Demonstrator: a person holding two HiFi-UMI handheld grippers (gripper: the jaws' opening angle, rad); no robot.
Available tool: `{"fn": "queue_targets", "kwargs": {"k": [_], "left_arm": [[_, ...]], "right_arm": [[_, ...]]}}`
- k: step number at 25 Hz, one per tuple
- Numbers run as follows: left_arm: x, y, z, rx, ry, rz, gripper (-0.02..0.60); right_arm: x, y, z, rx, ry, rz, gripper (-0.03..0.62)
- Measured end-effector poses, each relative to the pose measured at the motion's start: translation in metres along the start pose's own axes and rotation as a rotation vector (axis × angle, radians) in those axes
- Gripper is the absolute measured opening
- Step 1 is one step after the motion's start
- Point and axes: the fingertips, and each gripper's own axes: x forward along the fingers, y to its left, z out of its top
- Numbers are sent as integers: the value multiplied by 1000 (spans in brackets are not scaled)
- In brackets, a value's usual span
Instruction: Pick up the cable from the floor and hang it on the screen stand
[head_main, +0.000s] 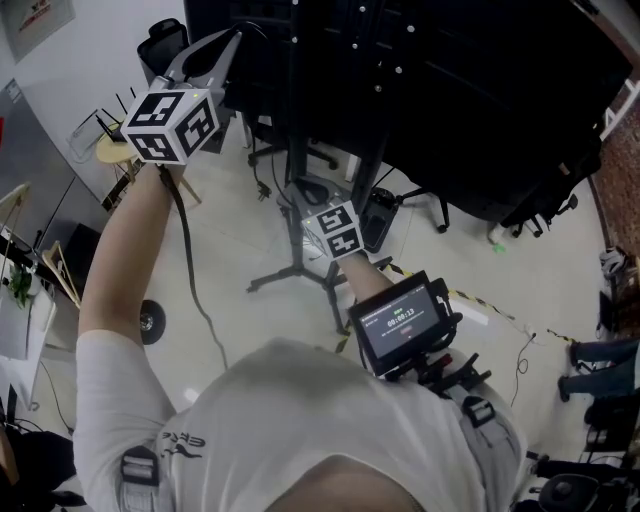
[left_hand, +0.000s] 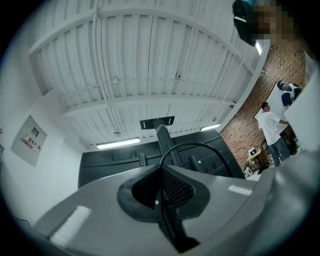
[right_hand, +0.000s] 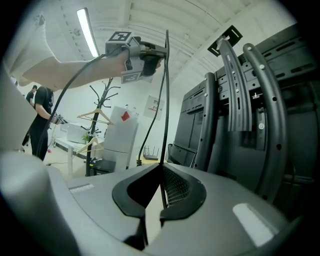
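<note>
Close beside the screen stand (right_hand: 208, 125), the right claw (right_hand: 161, 168) clamps the cable (right_hand: 165, 100).

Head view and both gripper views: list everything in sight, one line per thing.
cable: one, black, stretched between the two grippers
screen stand: one, black, on the floor ahead
screen: one, black, mounted on the stand
round table: one, pale wood, far left
coat rack: one, dark, hangers on it, in the background
striped tape: one strip, yellow and black, on the floor at right
bystanders: two, one in black, one in white, far back
small display: one, black, lit, worn at the chest
left gripper: one, grey, raised, shut on the cable
right gripper: one, grey, lower, shut on the cable
</note>
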Motion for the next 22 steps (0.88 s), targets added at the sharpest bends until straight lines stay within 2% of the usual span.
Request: {"fn": "queue_targets", "kwargs": {"k": [5,10,17,22], "left_arm": [[3,14,-11,-16,11,10,9],[17,28,-28,-52,18,9,8],[57,6,-36,-57,40,0,8],[57,2,-44,-59,44,6,8]], "right_arm": [[-19,-28,7,14,-17,-88,25],[-45,-73,27,20,-62,-211,25],[-127,-161,68,36,-159,-386,23],[-163,-185,95,8,-226,-456,23]]}}
